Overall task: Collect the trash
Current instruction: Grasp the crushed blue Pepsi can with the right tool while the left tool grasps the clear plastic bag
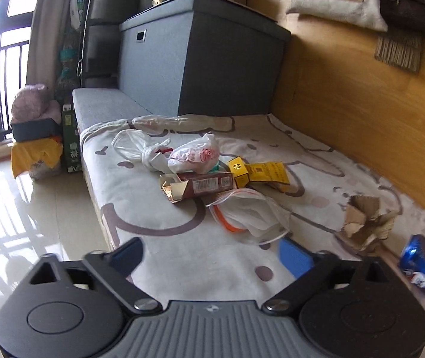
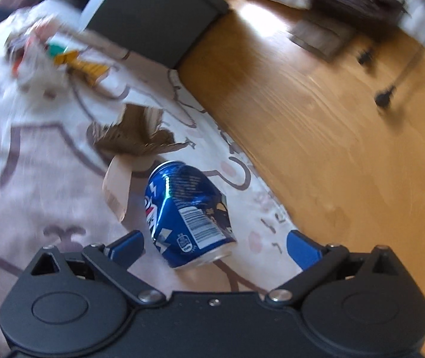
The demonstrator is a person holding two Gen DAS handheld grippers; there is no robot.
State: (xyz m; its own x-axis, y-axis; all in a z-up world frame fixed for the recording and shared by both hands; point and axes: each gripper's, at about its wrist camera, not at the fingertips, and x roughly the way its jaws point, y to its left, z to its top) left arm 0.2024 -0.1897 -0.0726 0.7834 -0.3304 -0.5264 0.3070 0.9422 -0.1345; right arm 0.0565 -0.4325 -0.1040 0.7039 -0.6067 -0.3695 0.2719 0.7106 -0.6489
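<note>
- Right tool is wide open with nothing gripped. The blue can lies on its side on the bed, partly between the blue fingers but neither pad touches it. It sits close to the bed's far edge, along the wooden wall panel.
- The can looks dented already, so I'd guess empty, light and thin-walled. The printed metal is slick and it could roll. I'd pinch across the middle of the body, not the rims.
- Left tool is also open and empty, over the bed's near edge and pointing at the main pile mid-bed.
- That pile: a printed plastic bag, a red carton, a yellow box and a zip bag with an orange strip. The bags are floppy and slippery, so grab a bunched fold. The cartons are light and crushable, best taken by an edge.
- Torn cardboard sits between the pile and the can, stiff but ragged.
- Hard to read: the right view is motion-blurred, so the pile is mush there. The can is cut off at the frame edge in the left view. No bin visible anywhere.
</note>
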